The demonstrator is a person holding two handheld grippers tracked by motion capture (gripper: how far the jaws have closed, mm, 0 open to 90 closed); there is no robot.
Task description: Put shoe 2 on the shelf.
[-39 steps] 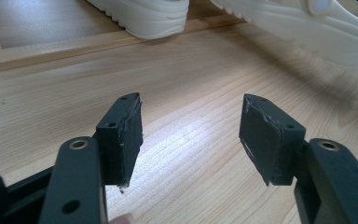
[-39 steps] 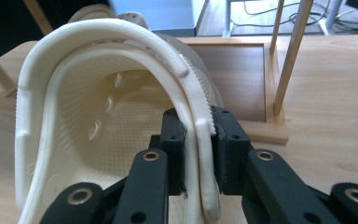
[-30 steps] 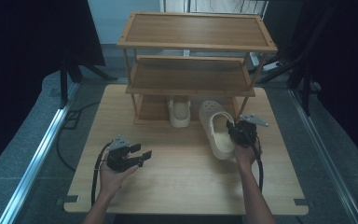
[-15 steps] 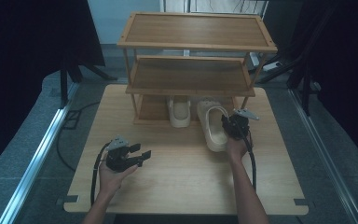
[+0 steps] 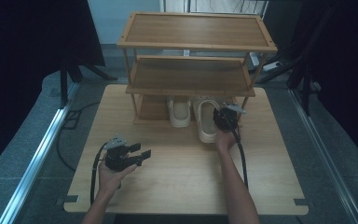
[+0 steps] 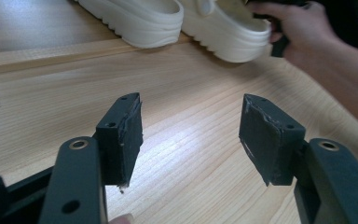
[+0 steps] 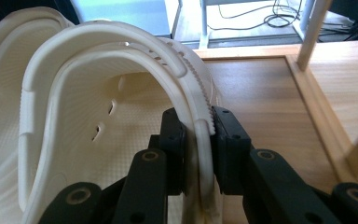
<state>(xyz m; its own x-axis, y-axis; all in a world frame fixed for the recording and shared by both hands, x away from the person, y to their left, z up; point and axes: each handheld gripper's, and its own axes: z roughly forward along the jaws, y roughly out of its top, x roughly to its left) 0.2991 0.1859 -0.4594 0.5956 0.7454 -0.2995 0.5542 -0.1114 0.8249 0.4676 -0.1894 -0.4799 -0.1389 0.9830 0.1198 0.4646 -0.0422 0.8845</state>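
The right clog [image 5: 207, 122] has been pushed toward the shoe rack [image 5: 193, 77] beside its mate [image 5: 179, 112], its wall pinched by the right gripper [image 5: 225, 119]. Placement seems nearly done. The left gripper [image 5: 129, 155], jaws spread, is kept idle on the desk [image 5: 177, 182].

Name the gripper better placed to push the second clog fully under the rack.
Right. The right gripper is shut on the clog's rim at the rack; the left gripper is open, empty, farther back.

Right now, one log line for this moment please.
right tool: shut on clog rim, at rack bottom shelf | left tool: open, idle
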